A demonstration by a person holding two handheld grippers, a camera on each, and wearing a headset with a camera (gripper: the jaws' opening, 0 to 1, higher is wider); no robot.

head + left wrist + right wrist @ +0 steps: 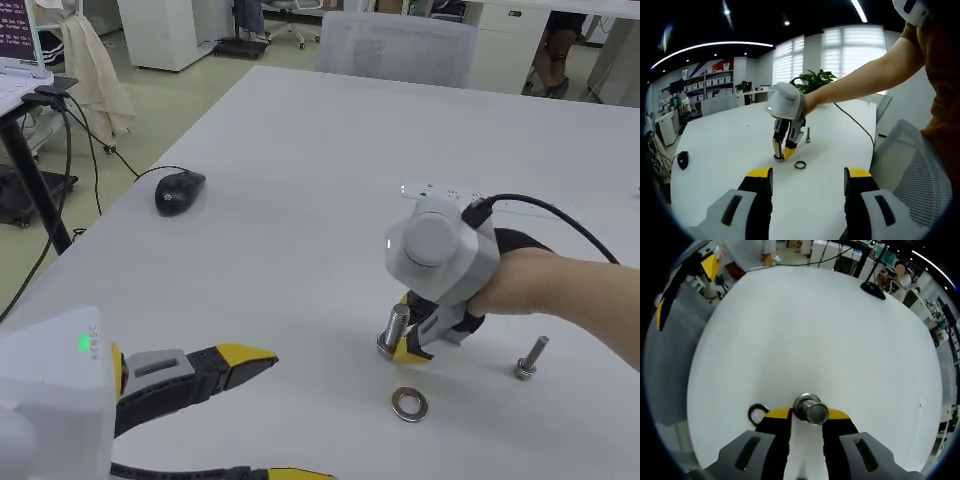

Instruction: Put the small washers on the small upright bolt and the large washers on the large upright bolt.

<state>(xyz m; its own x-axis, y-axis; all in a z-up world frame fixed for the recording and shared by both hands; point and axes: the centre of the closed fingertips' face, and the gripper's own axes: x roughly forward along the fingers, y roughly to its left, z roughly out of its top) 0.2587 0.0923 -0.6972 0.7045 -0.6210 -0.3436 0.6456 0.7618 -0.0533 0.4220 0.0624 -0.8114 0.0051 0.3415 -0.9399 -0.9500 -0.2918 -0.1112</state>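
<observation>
The left gripper [808, 175] and right gripper [412, 345] both have black jaws tipped in yellow, with grey plates set into them. From the right gripper's pale grey body runs a black cable [520, 198]. The person wears a short-sleeved brown shirt [935, 70].

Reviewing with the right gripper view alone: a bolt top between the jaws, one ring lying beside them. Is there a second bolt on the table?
Observer: Yes. In the head view a small bolt stands upright, apart from the large bolt at the right gripper.
Operator: Is the left gripper carrying anything?
Observer: No. Its own view shows the left gripper with its jaws open and nothing between them.
</observation>
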